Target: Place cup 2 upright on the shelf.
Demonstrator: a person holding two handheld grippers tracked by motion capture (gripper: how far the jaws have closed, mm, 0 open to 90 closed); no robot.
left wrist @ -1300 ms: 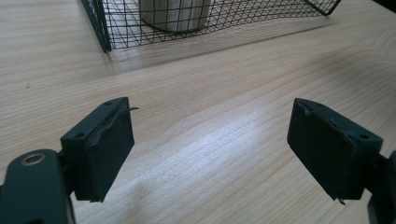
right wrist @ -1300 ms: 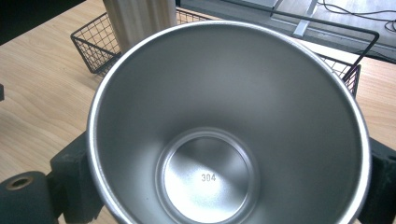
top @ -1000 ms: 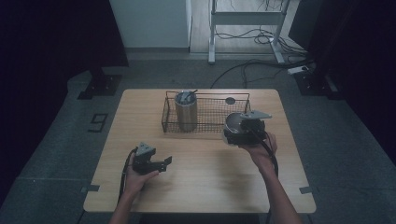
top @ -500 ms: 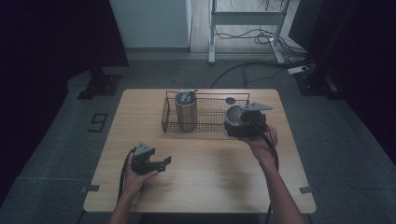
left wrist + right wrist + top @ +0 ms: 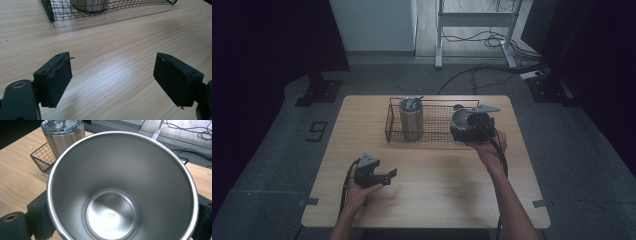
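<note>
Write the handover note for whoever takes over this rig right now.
Left tool: open, nothing between its jaws, low over the table in front of the wire basket.
Right tool: shut on the steel cup, held at the basket's right end.
Lidded tumbler: upright in the basket's left end.
Done: cup is in the grip.
Left: probably set it in the basket and release.

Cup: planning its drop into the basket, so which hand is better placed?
Right. The right gripper holds the cup at the basket's right end; the left gripper, empty, is farther back from it.
</note>
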